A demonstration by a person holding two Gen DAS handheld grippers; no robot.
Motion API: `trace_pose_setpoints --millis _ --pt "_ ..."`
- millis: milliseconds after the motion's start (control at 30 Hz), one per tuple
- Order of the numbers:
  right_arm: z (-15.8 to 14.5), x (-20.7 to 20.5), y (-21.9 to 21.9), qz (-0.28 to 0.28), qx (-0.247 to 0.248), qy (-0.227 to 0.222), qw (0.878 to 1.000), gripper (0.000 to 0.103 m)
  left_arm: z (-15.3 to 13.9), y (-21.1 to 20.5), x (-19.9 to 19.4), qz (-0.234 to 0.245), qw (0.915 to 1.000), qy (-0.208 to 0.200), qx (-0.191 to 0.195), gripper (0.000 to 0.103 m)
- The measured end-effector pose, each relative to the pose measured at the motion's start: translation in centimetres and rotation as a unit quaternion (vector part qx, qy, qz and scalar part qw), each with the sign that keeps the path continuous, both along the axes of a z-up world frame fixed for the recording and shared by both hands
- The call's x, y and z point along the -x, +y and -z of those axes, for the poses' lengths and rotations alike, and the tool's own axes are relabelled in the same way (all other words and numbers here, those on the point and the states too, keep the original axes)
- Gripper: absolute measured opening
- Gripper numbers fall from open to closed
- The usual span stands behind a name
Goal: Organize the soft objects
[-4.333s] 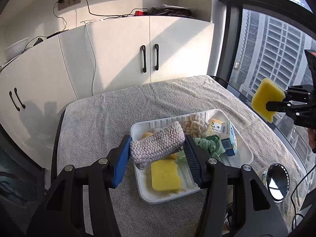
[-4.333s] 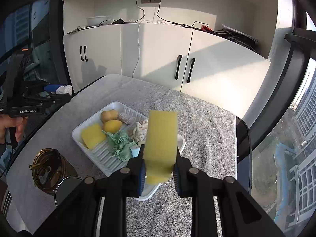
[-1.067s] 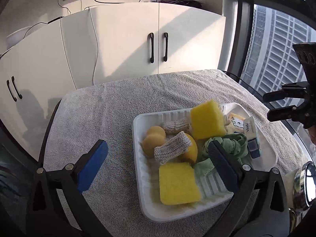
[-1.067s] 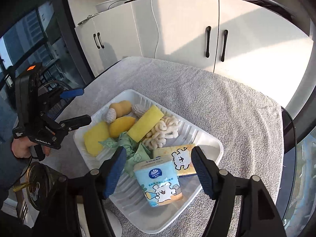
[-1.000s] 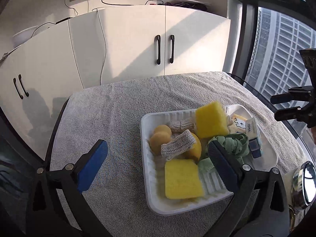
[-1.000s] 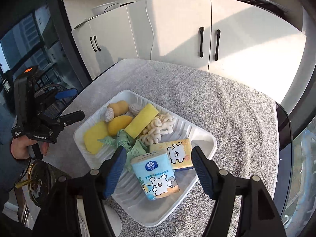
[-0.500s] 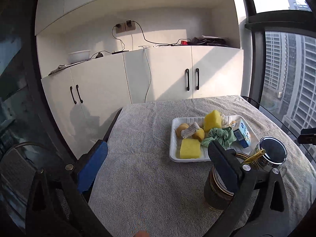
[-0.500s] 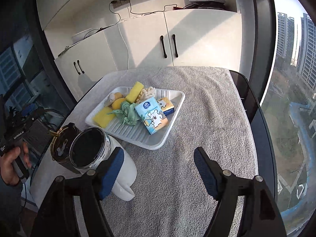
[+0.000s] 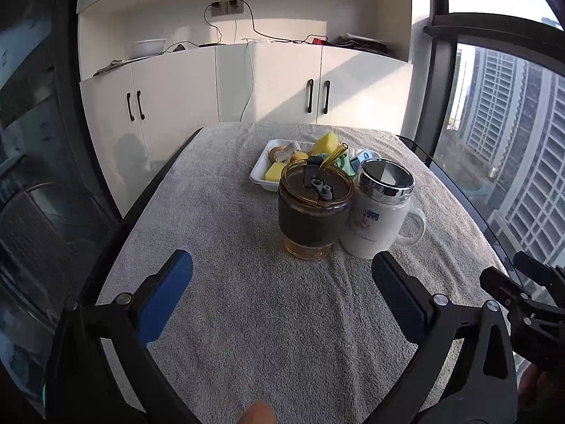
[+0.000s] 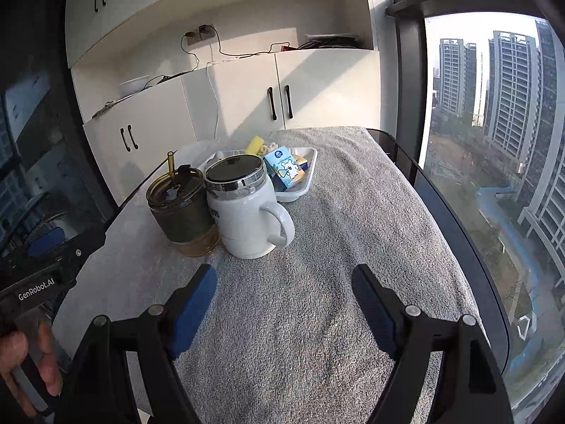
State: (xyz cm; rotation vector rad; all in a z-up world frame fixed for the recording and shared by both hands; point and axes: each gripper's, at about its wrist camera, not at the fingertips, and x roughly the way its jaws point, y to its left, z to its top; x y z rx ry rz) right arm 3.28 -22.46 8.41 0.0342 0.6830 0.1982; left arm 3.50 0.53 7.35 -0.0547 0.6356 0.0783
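Soft things: yellow sponges, a knitted piece, a green cloth and a tissue pack all lie in the white tray, far side of the table.
Tray: near the table's far edge, behind the two cups; a few round yellow-brown lumps and a pale knotted item also sit in it, too small to name.
Glass cup: amber, dark sleeve, lid with a straw; upright, just beside the mug on the tray's near side.
Mug: white, metal-rimmed lid, handle toward the window side; upright, seems to touch the glass cup.
Table: covered by a grey towel, bare in front of the cups.
Left gripper: jaws spread wide, nothing between them, over the near bare towel; a hand grasps its handle in the right wrist view.
Right gripper: jaws have just been opening, now wide apart, empty, over the towel on the near side of the mug.
Background: white cabinets and windows.
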Motion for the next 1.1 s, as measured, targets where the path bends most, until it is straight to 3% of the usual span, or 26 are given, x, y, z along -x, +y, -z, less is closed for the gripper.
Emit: trace_pose_setpoints --millis 133,467,933,1100 --pt "-1.1 1.6 1.3 -0.002 0.016 -0.019 1.0 0.084 -0.2 -1.1 0.9 -0.006 0.9998 0.01 -0.015 0.103" --pt "-2.0 2.2 1.6 0.018 0.03 -0.026 0.999 0.084 -0.1 -1.2 1.3 -0.009 0.9998 0.012 -0.011 0.103" --pt "-1.3 1.6 2.3 0.027 0.049 -0.011 0.998 0.084 0.5 -1.9 0.7 -0.02 0.999 0.019 -0.036 0.103" --pt "-1.3 1.7 2.5 0.027 0.048 -0.008 0.998 0.084 0.8 -1.9 0.4 -0.002 0.9994 0.03 -0.018 0.103"
